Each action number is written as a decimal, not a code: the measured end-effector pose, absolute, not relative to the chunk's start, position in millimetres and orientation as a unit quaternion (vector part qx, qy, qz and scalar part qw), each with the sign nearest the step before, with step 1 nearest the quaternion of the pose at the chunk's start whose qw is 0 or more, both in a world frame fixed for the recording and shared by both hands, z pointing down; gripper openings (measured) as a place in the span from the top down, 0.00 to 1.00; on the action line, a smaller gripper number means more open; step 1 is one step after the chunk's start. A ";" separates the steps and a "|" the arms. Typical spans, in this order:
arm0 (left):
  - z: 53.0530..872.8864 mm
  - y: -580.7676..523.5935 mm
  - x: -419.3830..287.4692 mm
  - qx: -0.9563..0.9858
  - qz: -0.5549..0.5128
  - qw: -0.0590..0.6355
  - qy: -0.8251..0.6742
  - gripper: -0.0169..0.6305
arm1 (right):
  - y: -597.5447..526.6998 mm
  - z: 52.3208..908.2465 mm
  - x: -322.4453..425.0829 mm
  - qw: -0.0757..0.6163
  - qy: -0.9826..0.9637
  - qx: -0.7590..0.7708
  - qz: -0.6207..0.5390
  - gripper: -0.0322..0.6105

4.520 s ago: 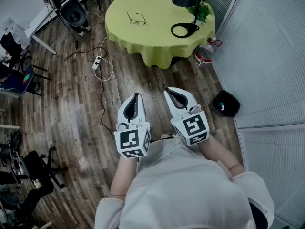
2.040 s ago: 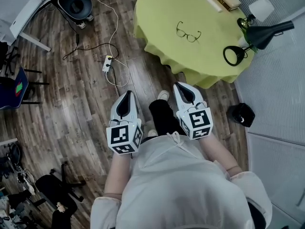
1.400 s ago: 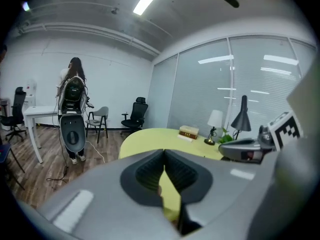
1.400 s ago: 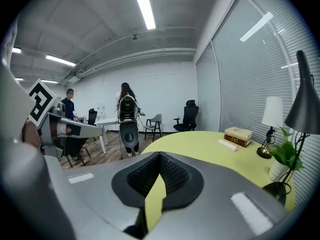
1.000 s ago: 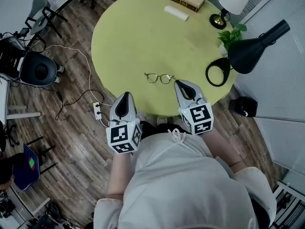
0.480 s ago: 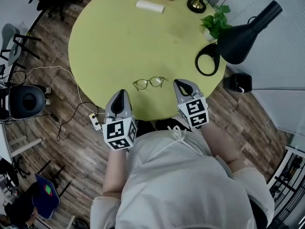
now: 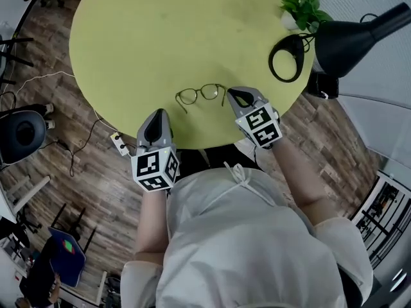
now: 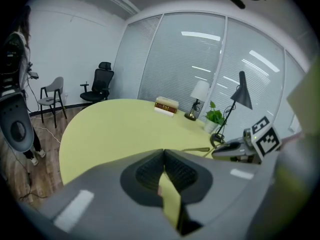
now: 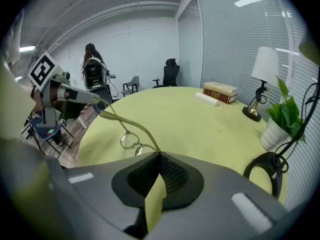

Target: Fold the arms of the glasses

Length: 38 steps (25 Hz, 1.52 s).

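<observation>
Thin-rimmed glasses (image 7: pixel 200 94) lie on the round yellow-green table (image 7: pixel 160 37) near its front edge, both arms spread open and pointing towards me. My right gripper (image 7: pixel 232 95) is shut, its tip right beside the glasses' right arm. In the right gripper view the lenses (image 9: pixel 131 140) lie just ahead, and one arm curves down to the shut jaw tips of the right gripper (image 9: pixel 160 154); whether they touch is unclear. My left gripper (image 7: pixel 155 118) is shut over the table's front edge, short of the left arm. Its own view shows the left gripper (image 8: pixel 163 151) with its jaws together.
A black desk lamp (image 7: pixel 359 31) with a ring base (image 7: pixel 286 49) and a potted plant (image 7: pixel 302 2) stand at the table's right. A book (image 9: pixel 220 90) and a white lamp (image 9: pixel 262 66) sit at the far side. A power strip (image 7: pixel 119 144) lies on the wood floor.
I have come from across the room up to the table. Both grippers, shut throughout, now reach over its front edge, and the right one has arrived beside the glasses' right arm.
</observation>
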<state>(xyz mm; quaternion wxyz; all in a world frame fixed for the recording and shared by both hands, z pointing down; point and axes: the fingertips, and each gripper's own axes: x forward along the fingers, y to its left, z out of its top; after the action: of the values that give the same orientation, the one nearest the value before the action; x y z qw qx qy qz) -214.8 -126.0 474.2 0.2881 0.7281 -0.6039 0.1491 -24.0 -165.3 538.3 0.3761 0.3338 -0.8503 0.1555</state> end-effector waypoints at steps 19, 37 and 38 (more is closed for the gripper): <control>506.4 -137.6 -211.7 0.721 0.157 0.314 -0.597 0.96 | -172.7 542.1 -52.8 0.442 -0.880 0.172 -0.019 0.92; 506.5 -161.4 -194.3 0.743 0.174 0.287 -0.579 0.96 | -170.0 542.6 -50.8 0.442 -0.881 0.163 -0.030 0.92; 507.5 -162.0 -193.1 0.744 0.176 0.287 -0.578 0.96 | -169.7 543.1 -50.6 0.442 -0.881 0.164 -0.028 0.92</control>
<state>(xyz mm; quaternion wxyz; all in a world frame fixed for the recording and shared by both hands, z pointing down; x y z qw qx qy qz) -193.1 -162.0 507.5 0.2867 0.7437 -0.5777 0.1759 -50.6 -169.7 543.1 0.4423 0.1637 -0.8814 -0.0278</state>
